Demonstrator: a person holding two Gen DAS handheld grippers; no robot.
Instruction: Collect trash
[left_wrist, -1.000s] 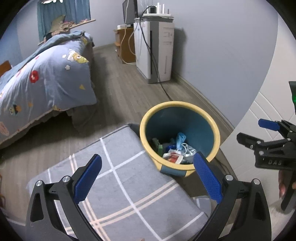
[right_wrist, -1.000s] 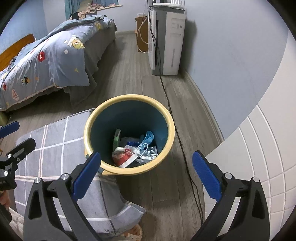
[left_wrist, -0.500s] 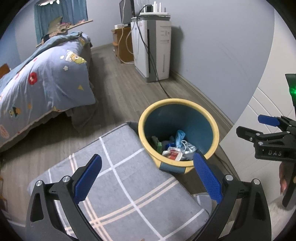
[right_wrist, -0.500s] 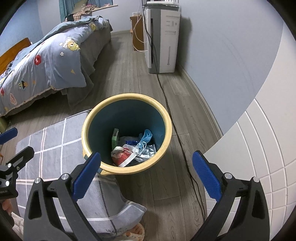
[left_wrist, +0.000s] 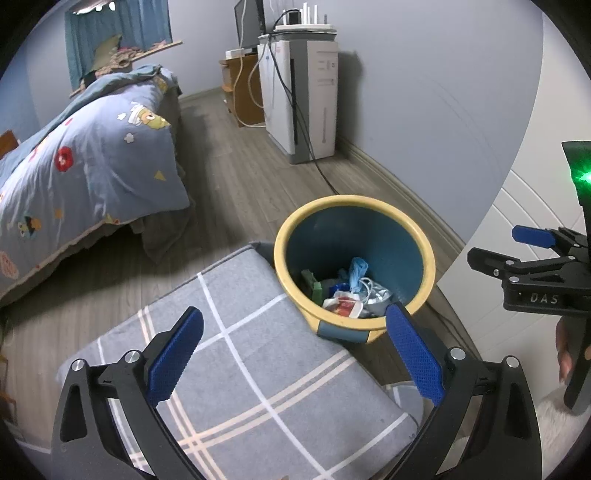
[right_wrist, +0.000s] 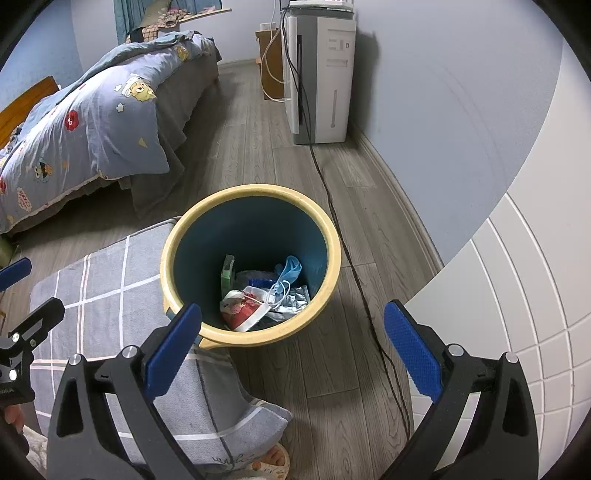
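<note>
A blue bin with a yellow rim (left_wrist: 428, 254) (right_wrist: 334, 236) stands on the wood floor. Trash lies at its bottom: a blue face mask (right_wrist: 290, 269), a green packet (right_wrist: 227, 271), a red and white wrapper (right_wrist: 242, 306) and silver foil (right_wrist: 295, 299); the trash also shows in the left wrist view (left_wrist: 347, 291). My left gripper (left_wrist: 295, 360) is open and empty, above the cushion near the bin. My right gripper (right_wrist: 291, 354) is open and empty, just in front of the bin. It also shows at the right of the left wrist view (left_wrist: 517, 247).
A grey plaid cushion (left_wrist: 236, 373) (right_wrist: 103, 299) touches the bin's left side. A bed with a blue cartoon quilt (left_wrist: 92, 147) is at the left. A white appliance (right_wrist: 325, 74) stands by the wall, its black cable (right_wrist: 354, 273) running past the bin. White tiled wall (right_wrist: 524, 314) at right.
Both grippers have drawn back and risen slightly, so the bin looks a little smaller and farther. Both stay open and empty.
</note>
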